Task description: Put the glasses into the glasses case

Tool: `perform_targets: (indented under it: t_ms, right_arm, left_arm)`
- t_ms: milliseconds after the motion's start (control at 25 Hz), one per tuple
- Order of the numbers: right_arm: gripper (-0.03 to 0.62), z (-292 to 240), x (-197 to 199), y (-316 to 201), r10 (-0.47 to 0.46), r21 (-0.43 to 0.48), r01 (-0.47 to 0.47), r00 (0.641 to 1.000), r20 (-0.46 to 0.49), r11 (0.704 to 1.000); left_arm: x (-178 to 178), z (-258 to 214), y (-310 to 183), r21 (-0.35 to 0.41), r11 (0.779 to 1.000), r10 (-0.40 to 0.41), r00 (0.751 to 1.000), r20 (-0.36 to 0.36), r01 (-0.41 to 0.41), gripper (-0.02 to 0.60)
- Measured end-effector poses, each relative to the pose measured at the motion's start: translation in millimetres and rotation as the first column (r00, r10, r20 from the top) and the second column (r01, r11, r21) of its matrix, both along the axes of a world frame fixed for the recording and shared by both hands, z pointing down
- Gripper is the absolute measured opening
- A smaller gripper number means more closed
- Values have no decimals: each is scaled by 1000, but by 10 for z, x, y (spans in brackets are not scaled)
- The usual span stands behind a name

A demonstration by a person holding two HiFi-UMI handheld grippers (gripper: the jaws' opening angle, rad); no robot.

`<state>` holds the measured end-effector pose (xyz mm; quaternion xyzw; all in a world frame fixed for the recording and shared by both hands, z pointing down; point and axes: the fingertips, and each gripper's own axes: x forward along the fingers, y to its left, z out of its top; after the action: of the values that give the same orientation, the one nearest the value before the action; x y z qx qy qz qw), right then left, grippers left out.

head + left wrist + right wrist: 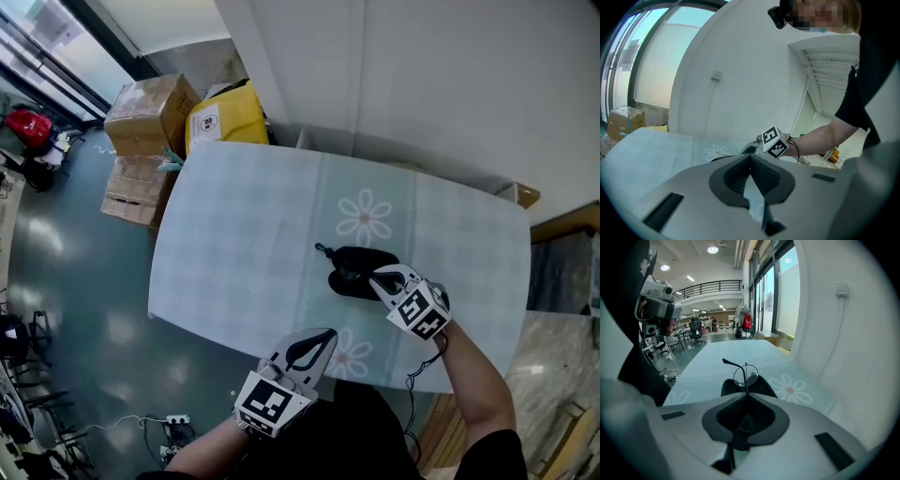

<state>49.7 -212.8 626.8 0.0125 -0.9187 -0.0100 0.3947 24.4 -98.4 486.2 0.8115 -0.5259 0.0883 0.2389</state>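
Black wire-rimmed glasses with round lenses [745, 375] are held by the right hand-held gripper [746, 394], whose jaws are closed on the thin frame beside one lens. One temple arm is seen jutting out sideways and appears to be unfolded. The glasses are poised just over the black, soft-looking glasses case [361, 269], which lies towards the right of the worktop [234, 234], a surface covered with a pale blue-green checked cloth printed with white daisies. Whether the frame already touches the case cannot be told from any view.

The left hand-held gripper [323, 337] is seen over the near edge of the worktop, well apart from the case. Its jaws are together and nothing is held between them.

Several risks can be judged from this position:

- **Case sliding:** The case is not steadied by anything, so it may be pushed along the smooth cloth or tipped when the glasses are pressed in.
- **Temple arm catching:** The outstretched arm may catch on the case's rim, and the frame could then be twisted in the jaws or levered out of them.
- **Weak grip:** Because only a slender piece of wire is gripped, the glasses may swivel or slip.
- **Early release:** If the jaws are opened too soon, the glasses could be dropped beside the case rather than into it.
- **Damage:** A lens or the frame could be strained if force is applied while misaligned.
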Motion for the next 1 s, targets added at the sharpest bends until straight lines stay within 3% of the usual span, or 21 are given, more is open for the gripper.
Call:
perform_targets:
  t_ms: [520, 1000]
  right_arm:
    - [31, 432, -48, 116, -181, -89, 166, 964, -197, 982]
    - [34, 571, -25, 190, -205, -131, 176, 945, -255, 976]
  left_arm:
    - [-191, 54, -52, -20, 998, -51, 999, -4, 51, 26]
    - [-201, 37, -41, -12, 999, -46, 999, 3, 46, 26]
